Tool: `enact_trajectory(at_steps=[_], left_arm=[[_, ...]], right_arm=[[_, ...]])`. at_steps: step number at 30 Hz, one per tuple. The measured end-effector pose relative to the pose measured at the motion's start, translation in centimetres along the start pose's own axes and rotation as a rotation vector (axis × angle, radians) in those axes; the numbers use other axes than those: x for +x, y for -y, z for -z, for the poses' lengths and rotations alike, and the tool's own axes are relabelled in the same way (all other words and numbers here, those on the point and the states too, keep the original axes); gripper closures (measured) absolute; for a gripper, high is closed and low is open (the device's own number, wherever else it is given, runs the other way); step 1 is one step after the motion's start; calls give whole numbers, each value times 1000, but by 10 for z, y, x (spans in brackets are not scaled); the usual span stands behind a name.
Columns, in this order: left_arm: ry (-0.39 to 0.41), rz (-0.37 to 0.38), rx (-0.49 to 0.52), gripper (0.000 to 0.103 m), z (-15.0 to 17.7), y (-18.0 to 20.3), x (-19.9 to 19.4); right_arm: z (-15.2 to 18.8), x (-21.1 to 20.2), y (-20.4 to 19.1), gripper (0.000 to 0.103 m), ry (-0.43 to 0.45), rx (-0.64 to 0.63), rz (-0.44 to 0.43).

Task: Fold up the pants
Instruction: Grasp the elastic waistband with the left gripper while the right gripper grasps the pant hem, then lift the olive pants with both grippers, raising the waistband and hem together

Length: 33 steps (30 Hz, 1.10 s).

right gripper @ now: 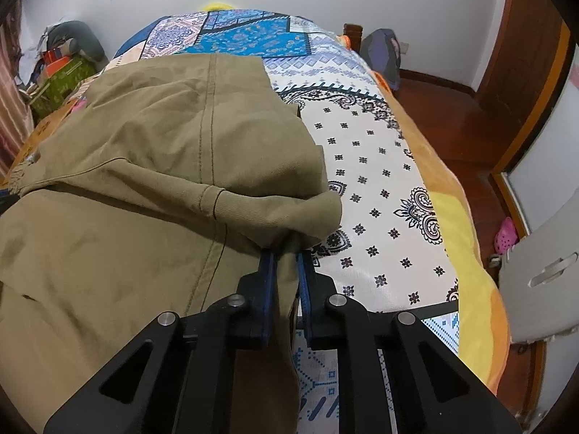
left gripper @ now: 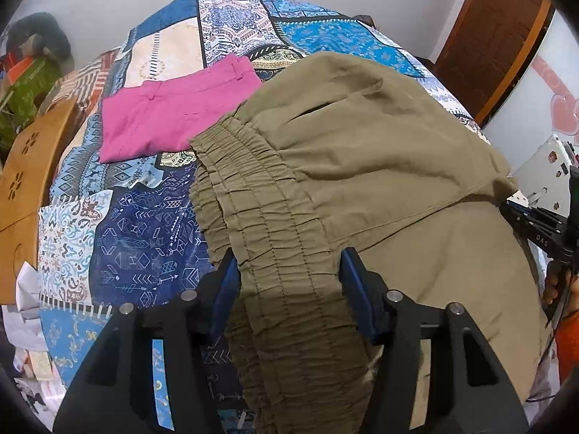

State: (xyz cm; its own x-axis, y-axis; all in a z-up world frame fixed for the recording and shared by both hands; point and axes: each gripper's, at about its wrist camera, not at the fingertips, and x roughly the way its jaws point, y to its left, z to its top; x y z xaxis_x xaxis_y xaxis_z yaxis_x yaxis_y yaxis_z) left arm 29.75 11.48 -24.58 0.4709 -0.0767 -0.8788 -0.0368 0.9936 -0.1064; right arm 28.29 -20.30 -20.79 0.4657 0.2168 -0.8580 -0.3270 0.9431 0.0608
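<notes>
Olive pants point(left gripper: 380, 152) lie bunched on the patterned bedspread point(left gripper: 144, 238). Their gathered elastic waistband point(left gripper: 275, 238) runs between the blue pads of my left gripper point(left gripper: 289, 271), which is shut on it. In the right wrist view the same olive pants point(right gripper: 144, 166) fill the left half. My right gripper point(right gripper: 286, 253) is shut on a folded edge of the fabric near a seam. The right gripper point(left gripper: 535, 224) also shows at the far right of the left wrist view, partly under the cloth.
Folded pink pants point(left gripper: 170, 112) lie on the bedspread beyond the waistband. A wooden seat point(left gripper: 25, 181) stands left of the bed. Right of the bed are a wooden floor point(right gripper: 452, 133), a grey plastic stool point(right gripper: 539, 271), a pink shoe point(right gripper: 506, 235) and a backpack point(right gripper: 383, 54).
</notes>
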Motion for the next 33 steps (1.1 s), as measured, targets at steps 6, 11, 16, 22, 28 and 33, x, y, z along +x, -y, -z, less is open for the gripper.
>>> enact_trajectory(at_steps=[6, 11, 16, 22, 28, 33], left_arm=[[54, 12, 2, 43, -12, 3, -21], [71, -20, 1, 37, -26, 2, -16], [45, 1, -28, 34, -34, -8, -1], [1, 14, -35, 32, -35, -9, 20], [25, -30, -43, 49, -36, -13, 23], [53, -106, 7, 50, -35, -9, 21]], right_arm=[[-11, -27, 9, 66, 50, 20, -75], [-36, -31, 9, 59, 111, 6, -69], [-61, 2, 13, 59, 80, -1, -74], [-68, 36, 12, 66, 50, 43, -144], [-58, 40, -2, 86, 74, -44, -67], [-55, 41, -5, 89, 70, -107, -28]])
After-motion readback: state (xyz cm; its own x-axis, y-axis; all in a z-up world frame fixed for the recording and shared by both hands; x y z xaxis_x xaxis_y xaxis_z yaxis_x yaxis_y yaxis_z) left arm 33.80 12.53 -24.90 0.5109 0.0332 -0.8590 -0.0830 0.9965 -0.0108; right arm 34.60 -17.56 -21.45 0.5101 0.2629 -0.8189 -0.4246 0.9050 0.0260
